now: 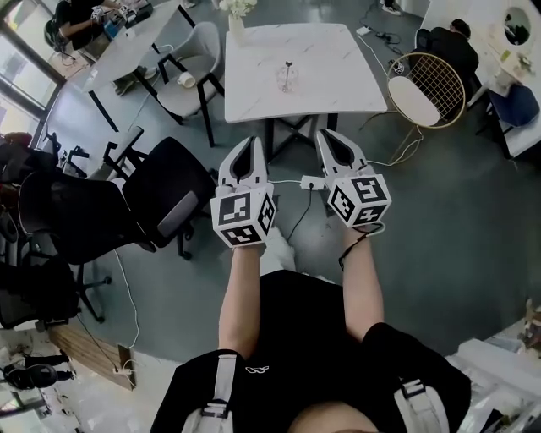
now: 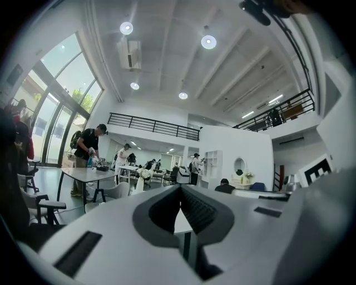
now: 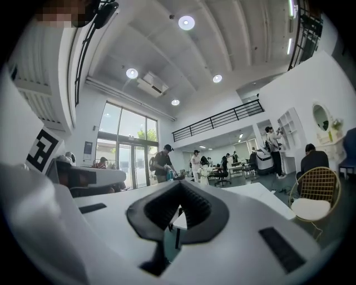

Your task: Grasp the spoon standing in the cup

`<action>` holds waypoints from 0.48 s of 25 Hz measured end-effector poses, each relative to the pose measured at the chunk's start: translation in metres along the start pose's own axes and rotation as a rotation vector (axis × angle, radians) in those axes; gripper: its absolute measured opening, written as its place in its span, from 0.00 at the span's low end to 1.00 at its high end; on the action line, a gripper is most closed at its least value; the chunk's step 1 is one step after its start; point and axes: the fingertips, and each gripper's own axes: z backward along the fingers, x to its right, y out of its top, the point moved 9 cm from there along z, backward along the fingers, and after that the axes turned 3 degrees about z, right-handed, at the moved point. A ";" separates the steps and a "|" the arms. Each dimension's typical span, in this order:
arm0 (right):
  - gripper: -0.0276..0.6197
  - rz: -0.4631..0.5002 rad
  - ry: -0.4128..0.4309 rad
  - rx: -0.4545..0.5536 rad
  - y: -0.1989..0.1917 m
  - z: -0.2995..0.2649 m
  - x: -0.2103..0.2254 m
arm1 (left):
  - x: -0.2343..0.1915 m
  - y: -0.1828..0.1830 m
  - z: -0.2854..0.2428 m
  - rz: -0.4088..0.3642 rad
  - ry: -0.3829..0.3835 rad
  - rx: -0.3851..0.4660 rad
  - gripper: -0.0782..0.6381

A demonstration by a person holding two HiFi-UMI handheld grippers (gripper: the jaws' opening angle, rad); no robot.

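A clear glass cup [image 1: 287, 80] stands near the middle of the white marble table [image 1: 338, 84], with a dark-topped spoon [image 1: 288, 66] upright in it. Both grippers are held out over the grey floor, short of the table's near edge and well away from the cup. The left gripper [image 1: 251, 141] is shut and holds nothing. The right gripper [image 1: 325, 134] is shut and empty too. In the left gripper view the jaws [image 2: 179, 187] meet at their tips. The right gripper view shows its jaws [image 3: 181, 183] closed the same way. Neither gripper view shows the cup.
Black office chairs [image 1: 161, 199] stand left of me and a white chair [image 1: 190, 80] sits by the table's left side. A gold wire chair [image 1: 427, 89] is to the right. A power strip [image 1: 313, 182] and cables lie on the floor under the grippers. A flower vase [image 1: 237, 21] stands at the table's far edge.
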 end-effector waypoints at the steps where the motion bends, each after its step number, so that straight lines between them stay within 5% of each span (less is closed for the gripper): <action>1: 0.05 0.002 -0.001 0.002 -0.001 -0.009 0.004 | -0.004 -0.002 -0.009 0.004 -0.002 -0.003 0.13; 12: 0.05 -0.026 -0.105 -0.044 -0.043 -0.163 0.096 | -0.086 -0.045 -0.202 0.076 -0.060 -0.104 0.13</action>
